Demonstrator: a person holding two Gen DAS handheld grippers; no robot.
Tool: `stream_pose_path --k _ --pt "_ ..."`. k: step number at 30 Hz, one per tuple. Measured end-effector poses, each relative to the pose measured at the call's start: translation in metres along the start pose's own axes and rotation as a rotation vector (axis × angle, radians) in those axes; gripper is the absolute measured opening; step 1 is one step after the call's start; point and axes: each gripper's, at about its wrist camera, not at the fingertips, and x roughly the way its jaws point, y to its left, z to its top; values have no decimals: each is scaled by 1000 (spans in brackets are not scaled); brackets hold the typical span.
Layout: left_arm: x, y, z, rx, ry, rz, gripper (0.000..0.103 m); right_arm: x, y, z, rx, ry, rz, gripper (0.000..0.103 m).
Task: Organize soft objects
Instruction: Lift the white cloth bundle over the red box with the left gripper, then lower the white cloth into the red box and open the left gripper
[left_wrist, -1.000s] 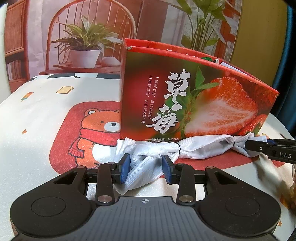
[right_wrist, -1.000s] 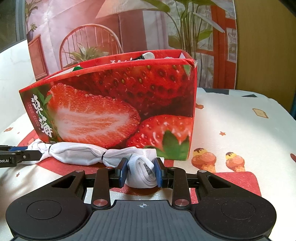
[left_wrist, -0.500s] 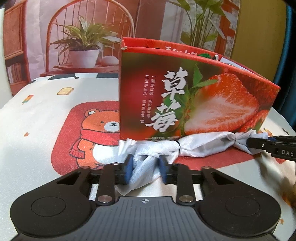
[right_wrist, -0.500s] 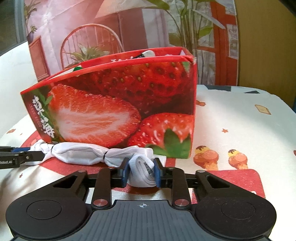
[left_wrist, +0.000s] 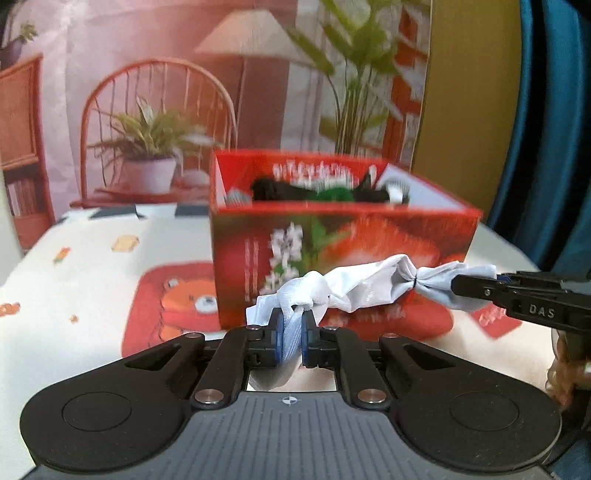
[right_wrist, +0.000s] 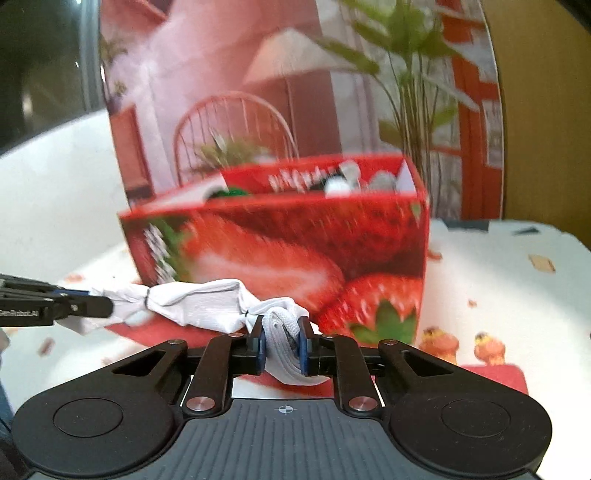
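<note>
A: Where do we have the white bundle (left_wrist: 364, 286) now?

B: Strung between our two grippers, in front of the strawberry box (left_wrist: 343, 254). Its long axis runs side to side, roughly along the box's near wall; in the left wrist view it climbs slightly toward the right.

A: And the ends?

B: One end sits in our left gripper (left_wrist: 292, 334), whose jaws have just been closing and now pinch a fold of the fabric between the blue pads (left_wrist: 279, 334). The other end points at our right gripper (right_wrist: 282, 345), whose jaws have also just been closing; they squeeze the strap-like end of the cloth.

A: Does the bundle touch the tablecloth (left_wrist: 92, 295)?

B: In both wrist views the middle of it hangs in front of the box wall above the cloth (the loose tail near the left gripper droops lower, and we cannot tell whether it brushes the surface).

A: How is it shaped?

B: Like a wrapped sweet: a fat middle, pinched by a dark band (left_wrist: 415, 277) near each end.

A: And the box?

B: Open at the top, with dark, green and white soft things (left_wrist: 325, 192) inside, though they are blurred.
</note>
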Motion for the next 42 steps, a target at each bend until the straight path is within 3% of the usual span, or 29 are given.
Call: stream_pose_path --k 8,12,19,28,31,37,42 --pt "-33 2 40 12 -107 10 10 -34 7 53 -52 -139 28 15" --pt "-32 4 62 22 -106 -3 10 -32 7 83 -95 -158 38 15" --pt "-1 18 86 16 -1 -37 10 -1 -8 120 -92 -55 47 15" --pt "38 17 96 87 145 -66 14 31 -25 122 -99 102 22 15" --pt "43 17 99 82 149 -66 16 34 -30 121 -95 120 13 15" --pt "50 18 105 81 136 -30 33 38 -37 122 -96 142 3 15" --pt "51 18 107 58 120 3 34 39 -36 126 -128 163 -8 15"
